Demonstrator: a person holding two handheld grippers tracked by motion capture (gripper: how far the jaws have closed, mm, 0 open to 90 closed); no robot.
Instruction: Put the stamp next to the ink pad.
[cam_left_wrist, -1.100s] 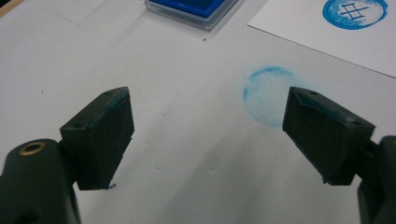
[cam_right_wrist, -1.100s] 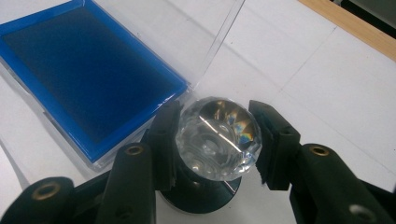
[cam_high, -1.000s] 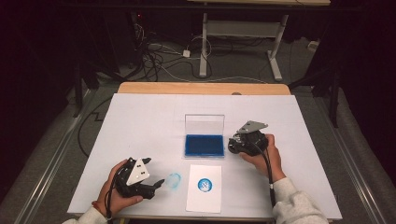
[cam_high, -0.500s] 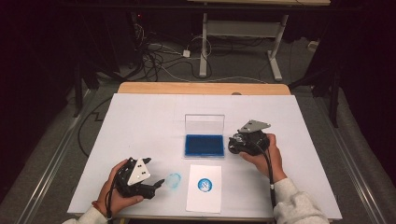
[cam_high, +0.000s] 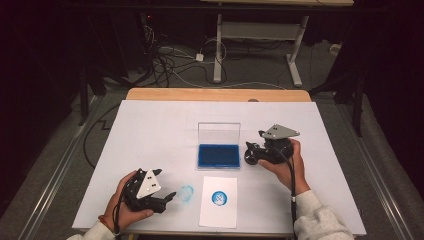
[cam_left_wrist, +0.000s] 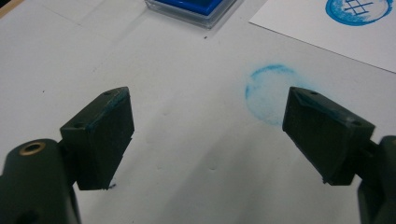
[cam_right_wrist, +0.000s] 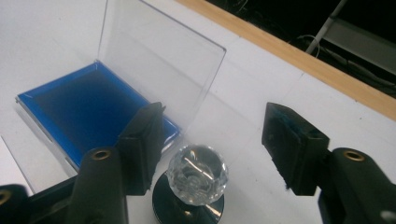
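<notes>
The desk was a plain white sheet over a wooden top, with a strip of bare wood showing along the far edge, upper middle of the high view. Behind it the room was dark: tangled cables on the grey floor and the legs of another table at the top.

At centre frame sat a blue ink pad with its clear lid standing upright. Just below it lay a white card with a round blue print, and left of the card a faint blue smudge on the desk itself.

The left gripper was at lower left, jaws wide and empty, pointing at that smudge. The right gripper was right of the pad, jaws wide too, with the crystal-topped stamp standing on the desk between them, near the left jaw but not clamped.
</notes>
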